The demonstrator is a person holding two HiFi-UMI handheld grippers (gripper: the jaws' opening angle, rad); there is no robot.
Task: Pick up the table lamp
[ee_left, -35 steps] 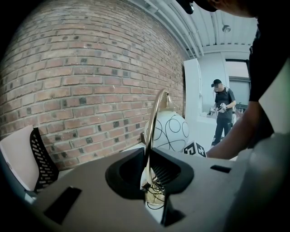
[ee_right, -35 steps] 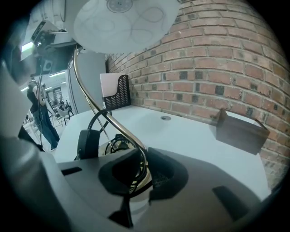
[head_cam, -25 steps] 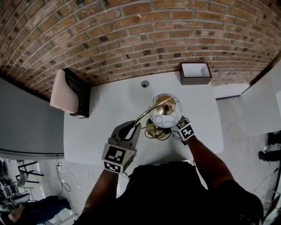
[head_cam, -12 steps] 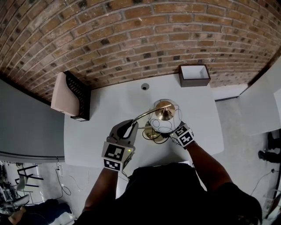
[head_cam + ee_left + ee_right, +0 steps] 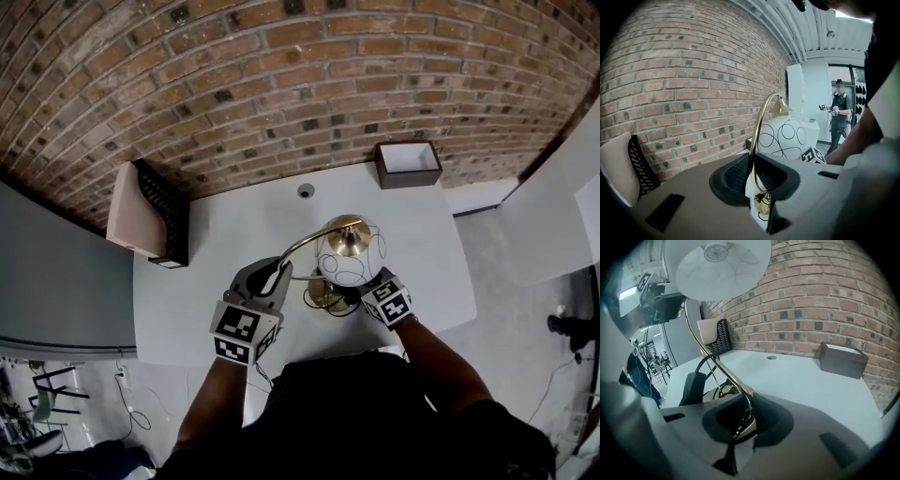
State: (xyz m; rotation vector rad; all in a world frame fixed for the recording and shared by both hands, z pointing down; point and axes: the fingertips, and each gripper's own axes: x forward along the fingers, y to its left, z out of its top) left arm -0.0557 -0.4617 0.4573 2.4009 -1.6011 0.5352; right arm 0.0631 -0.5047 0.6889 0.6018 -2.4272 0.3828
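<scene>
The table lamp has a white globe shade point(image 5: 349, 251) with black scribbled lines, a curved brass arm point(image 5: 298, 246) and a round brass base point(image 5: 323, 296) with a black cord. My left gripper point(image 5: 278, 273) is shut on the brass arm point(image 5: 753, 161), with the shade point(image 5: 783, 136) just beyond the jaws. My right gripper point(image 5: 360, 294) is shut on the lamp's lower stem point(image 5: 742, 411) right at the base point(image 5: 723, 393). The shade point(image 5: 717, 262) hangs above it. I cannot tell whether the base rests on the white table point(image 5: 225, 234).
A dark brown box point(image 5: 409, 161) with a white inside stands at the table's back right. At the back left is a black mesh holder point(image 5: 161, 208) with a pink sheet. A round cable hole point(image 5: 306, 190) lies behind the lamp. A person point(image 5: 839, 119) stands far off.
The right gripper has drawn slightly toward me with the lamp's base. The left gripper has stayed put. Both grips are unchanged.
</scene>
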